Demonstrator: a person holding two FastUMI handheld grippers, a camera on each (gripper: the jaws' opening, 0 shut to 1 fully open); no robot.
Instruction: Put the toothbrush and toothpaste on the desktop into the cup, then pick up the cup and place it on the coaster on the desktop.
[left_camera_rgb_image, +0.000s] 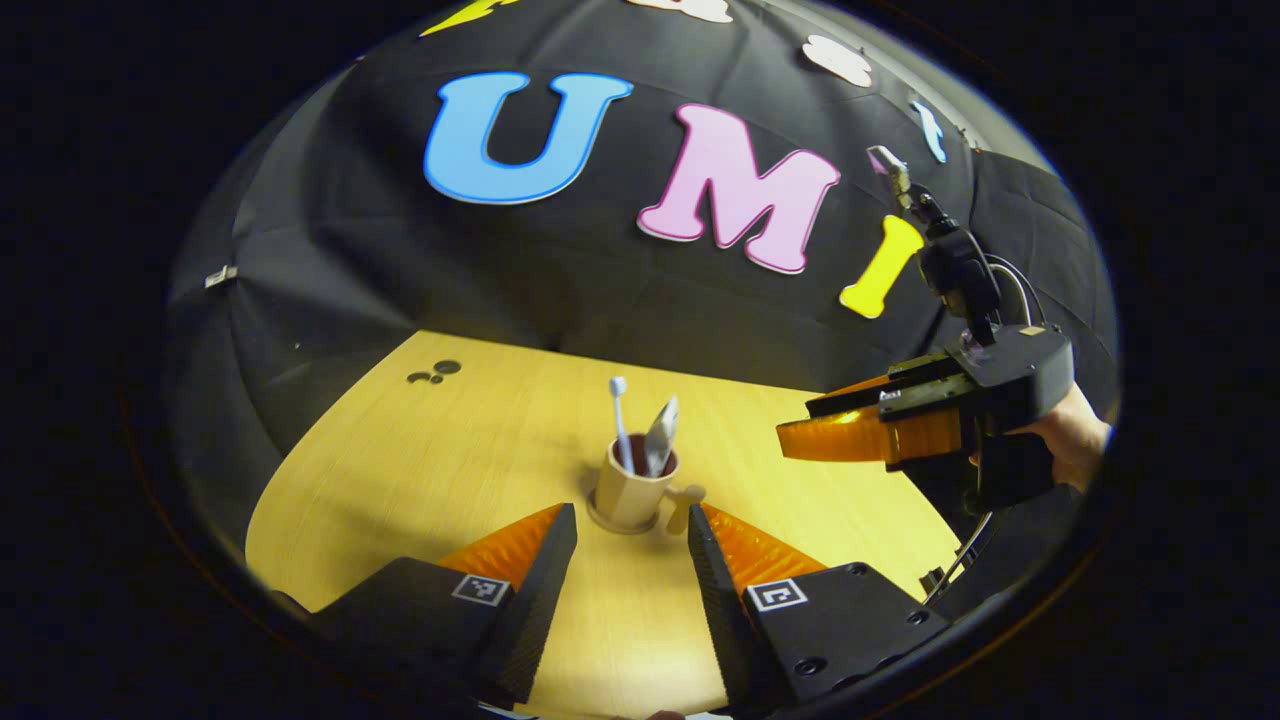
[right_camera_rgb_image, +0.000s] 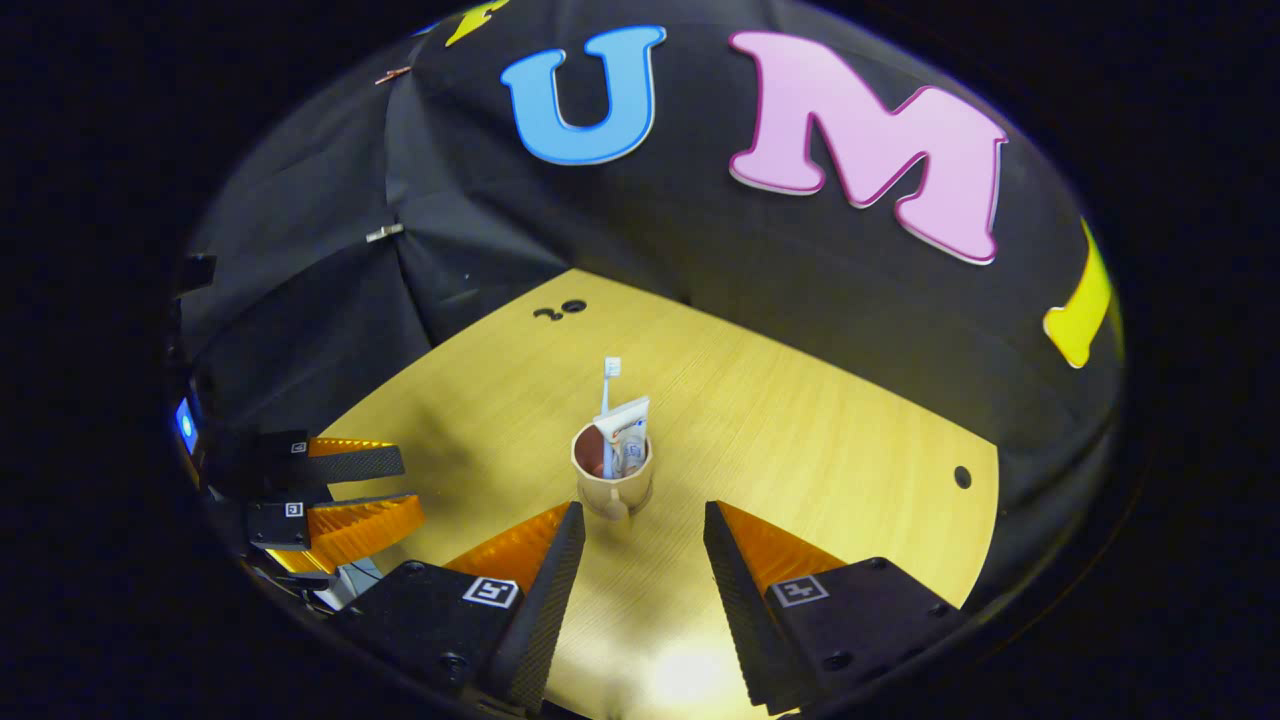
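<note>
Both grippers' jaws stand apart and empty over the wooden desktop (left_camera_rgb_image: 400, 470), where the beige cup (left_camera_rgb_image: 628, 492), seemingly on its coaster (left_camera_rgb_image: 600, 522), holds upright toothbrush (left_camera_rgb_image: 620, 415) and toothpaste (left_camera_rgb_image: 661, 432), dead ahead between the left gripper (left_camera_rgb_image: 630, 545) fingers, likewise the right gripper (right_camera_rgb_image: 643, 545).

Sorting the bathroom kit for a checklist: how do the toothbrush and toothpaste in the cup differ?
The toothbrush is a thin white stick; the toothpaste is a wide, flat tube. The toothbrush rises higher, its head clear above the toothpaste's top. Both stand in the beige cup, leaning on its rim.
</note>
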